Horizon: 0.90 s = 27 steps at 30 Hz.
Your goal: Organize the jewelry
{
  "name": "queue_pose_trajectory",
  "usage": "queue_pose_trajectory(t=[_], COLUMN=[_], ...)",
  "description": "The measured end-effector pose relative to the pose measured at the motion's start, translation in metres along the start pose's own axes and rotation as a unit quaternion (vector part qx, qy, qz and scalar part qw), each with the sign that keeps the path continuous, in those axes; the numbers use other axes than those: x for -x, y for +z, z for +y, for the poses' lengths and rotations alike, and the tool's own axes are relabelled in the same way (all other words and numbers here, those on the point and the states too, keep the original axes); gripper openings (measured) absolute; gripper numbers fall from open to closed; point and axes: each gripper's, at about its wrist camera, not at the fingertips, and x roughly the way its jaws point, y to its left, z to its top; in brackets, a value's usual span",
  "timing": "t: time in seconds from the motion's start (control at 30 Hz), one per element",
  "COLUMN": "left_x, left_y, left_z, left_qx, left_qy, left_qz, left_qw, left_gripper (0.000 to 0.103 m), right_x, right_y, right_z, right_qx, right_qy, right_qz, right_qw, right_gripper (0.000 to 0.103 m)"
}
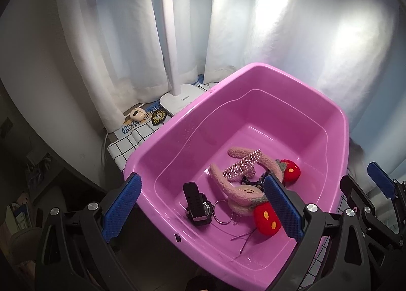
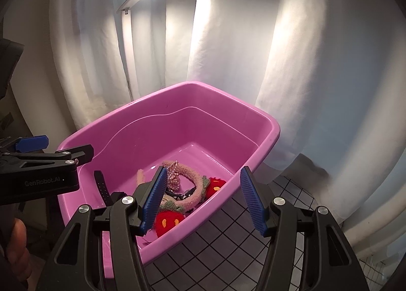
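Observation:
A pink plastic tub (image 1: pixel 327 123) (image 2: pixel 228 118) holds the jewelry. Inside lie a black watch (image 1: pixel 196 206), a metal ring (image 1: pixel 222 212), a pink pearl hair claw (image 1: pixel 243 165) and a fuzzy pink headband (image 1: pixel 228 187) with red plush strawberries (image 1: pixel 267 217). My left gripper (image 1: pixel 203 208) is open above the tub's near side, over the watch, holding nothing. My right gripper (image 2: pixel 203 202) is open over the tub's right rim, empty. The headband (image 2: pixel 189 176), claw (image 2: pixel 173 176) and watch strap (image 2: pixel 101 185) also show in the right wrist view.
A white desk lamp (image 1: pixel 177 98) stands behind the tub on a grid-pattern mat (image 1: pixel 127 141). A small cream device (image 1: pixel 137 114) and a black badge (image 1: pixel 157 116) lie beside it. White curtains (image 1: pixel 279 37) hang behind. The other gripper (image 2: pixel 38 166) sits left of the tub.

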Motion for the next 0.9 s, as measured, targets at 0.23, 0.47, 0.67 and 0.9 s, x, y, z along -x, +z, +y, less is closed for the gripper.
queue_pose_trajectory(t=[0.23,0.47,0.67,0.9], left_x=[0.0009,0.0009,0.0012,0.0], left_y=[-0.0015,-0.0017,-0.002,-0.0027], left_z=[0.0004,0.0002,0.0012,0.0026], left_qx=[0.0,-0.001,-0.001,0.002], left_qy=[0.001,0.002,0.002,0.002], left_qz=[0.0,0.0,0.001,0.006], left_qw=[1.0,1.0,1.0,1.0], left_gripper=[0.095,0.095,0.095,0.095], right_x=[0.0008,0.0008,0.0011,0.0013], right_y=[-0.0007,-0.0008,-0.0006,-0.0008], right_z=[-0.0002,-0.0006,-0.0002,-0.0001], right_qx=[0.001,0.001,0.001,0.0], right_qy=[0.0,0.001,0.0,0.0], right_qz=[0.0,0.0,0.001,0.0], right_qw=[1.0,1.0,1.0,1.0], right_gripper=[0.057,0.057,0.057,0.057])
